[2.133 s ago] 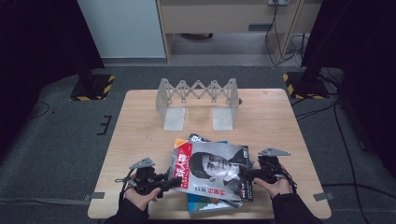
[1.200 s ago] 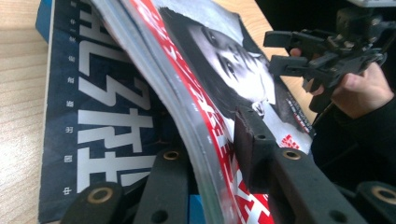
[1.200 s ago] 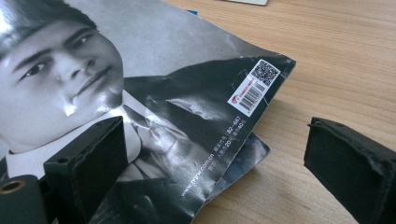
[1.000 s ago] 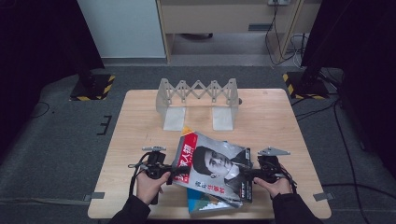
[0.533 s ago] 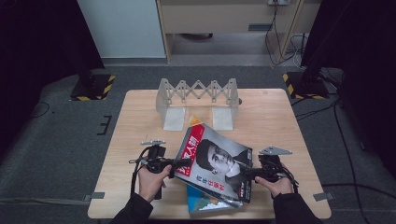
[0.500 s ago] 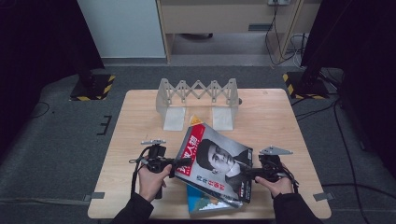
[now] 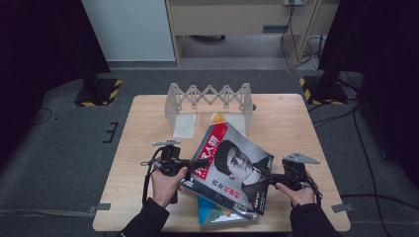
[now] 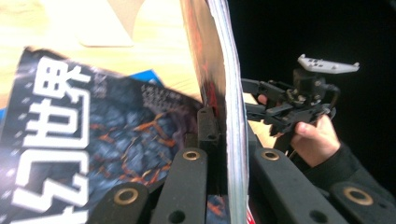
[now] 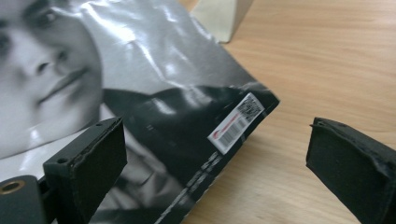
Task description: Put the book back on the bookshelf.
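Note:
A magazine [image 7: 232, 168] with a black-and-white portrait cover and a red spine is tilted up off the pile near the table's front. My left gripper [image 7: 190, 165] is shut on its spine edge; in the left gripper view the jaws [image 8: 218, 130] pinch the magazine [image 8: 224, 84], seen edge-on. My right gripper [image 7: 270, 177] is open at the magazine's right edge. In the right gripper view its jaws [image 9: 219, 154] stand wide apart above the barcode corner of the magazine [image 9: 154, 93], and the pads are not touching it.
More magazines lie under it: a blue one [image 7: 217, 215] and a dark cover with white characters [image 8: 70, 140]. A pale accordion rack [image 7: 210, 96] stands at the back of the wooden table [image 7: 148, 123]. The other hand's gripper [image 8: 285, 105] shows beyond the magazine.
My left gripper has risen and lifted the magazine's spine edge. The cover now tilts steeply and its top corner has swung toward the rack. The right hand has stayed put.

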